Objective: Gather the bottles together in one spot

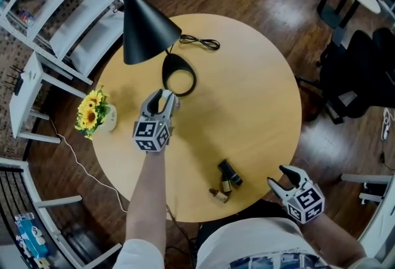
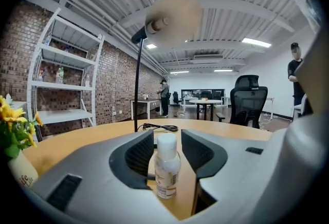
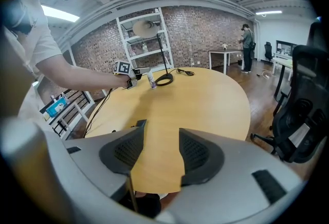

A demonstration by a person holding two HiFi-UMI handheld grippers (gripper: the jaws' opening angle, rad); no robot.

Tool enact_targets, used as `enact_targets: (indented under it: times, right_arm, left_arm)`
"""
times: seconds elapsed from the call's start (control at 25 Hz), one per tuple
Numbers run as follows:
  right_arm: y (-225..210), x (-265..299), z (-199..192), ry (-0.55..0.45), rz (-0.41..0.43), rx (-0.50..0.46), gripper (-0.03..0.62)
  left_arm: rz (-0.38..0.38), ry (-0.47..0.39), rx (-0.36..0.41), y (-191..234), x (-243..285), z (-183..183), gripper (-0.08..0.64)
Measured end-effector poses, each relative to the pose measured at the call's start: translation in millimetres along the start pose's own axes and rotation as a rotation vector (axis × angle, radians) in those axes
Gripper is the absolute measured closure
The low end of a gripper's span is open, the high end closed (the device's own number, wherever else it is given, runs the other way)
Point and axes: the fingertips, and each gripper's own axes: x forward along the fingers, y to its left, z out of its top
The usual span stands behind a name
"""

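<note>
Left gripper view: white-capped bottle (image 2: 167,169), upright on round table (image 1: 247,95), between parted jaws of left gripper (image 1: 164,99), unpressed. Best handling: close squarely on body below cap, lift upright, carry to dark bottles (image 1: 226,180) at near edge. Idle: right gripper (image 1: 278,176), wide, empty.

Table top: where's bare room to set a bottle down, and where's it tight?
Free: right half of the table, lamp base to rim; and the middle, between left gripper and dark bottles. Crowded: round the lamp base, with cable, left gripper and clear bottle; front edge at the dark bottles.
</note>
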Motion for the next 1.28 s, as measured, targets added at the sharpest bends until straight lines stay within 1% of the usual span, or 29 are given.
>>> enact_targets:
  times: [0.08,0.12,0.24,0.4,0.52,0.64,0.72,0.8,0.96,1.04,1.12,1.28]
  right_arm:
    - [4,-2,1,-0.008,-0.002,-0.008,0.348]
    - [7,-3,0,-0.011,-0.003,-0.011,0.348]
    - [17,-7,1,-0.029,-0.01,-0.019,0.348]
    - [28,-14,6,-0.066,-0.022,-0.031,0.348]
    - [48,-20,8,-0.1,-0.013,-0.034,0.348]
    - [84,-29,14,-0.117,-0.01,-0.039,0.348]
    - [104,-31,18,-0.129,-0.008,-0.047,0.348]
    - [121,-34,20,-0.147,-0.013,-0.069,0.348]
    - [162,-45,12,-0.156,-0.029,-0.086,0.348]
    - [181,-53,3,-0.144,-0.062,-0.093,0.348]
    - [196,-60,-4,-0.136,-0.093,-0.102,0.348]
    - [230,-72,-22,-0.141,-0.104,-0.09,0.348]
  left_arm:
    - [0.009,-0.003,0.0,1,-5,6,0.397]
    - [0.015,-0.008,0.0,1,-11,10,0.378]
    - [0.019,-0.021,-0.004,-2,-37,23,0.377]
    - [0.003,-0.007,-0.051,-25,-89,34,0.374]
    - [-0.054,0.024,-0.109,-61,-140,32,0.371]
    - [-0.126,0.067,-0.164,-97,-208,24,0.371]
    - [-0.15,0.091,-0.21,-116,-254,19,0.37]
    - [-0.172,0.092,-0.249,-133,-299,16,0.371]
    - [-0.181,0.099,-0.252,-147,-381,8,0.371]
    - [-0.197,0.097,-0.281,-151,-415,5,0.37]
    - [-0.214,0.087,-0.291,-157,-439,2,0.37]
    - [-0.245,0.076,-0.294,-168,-475,-9,0.37]
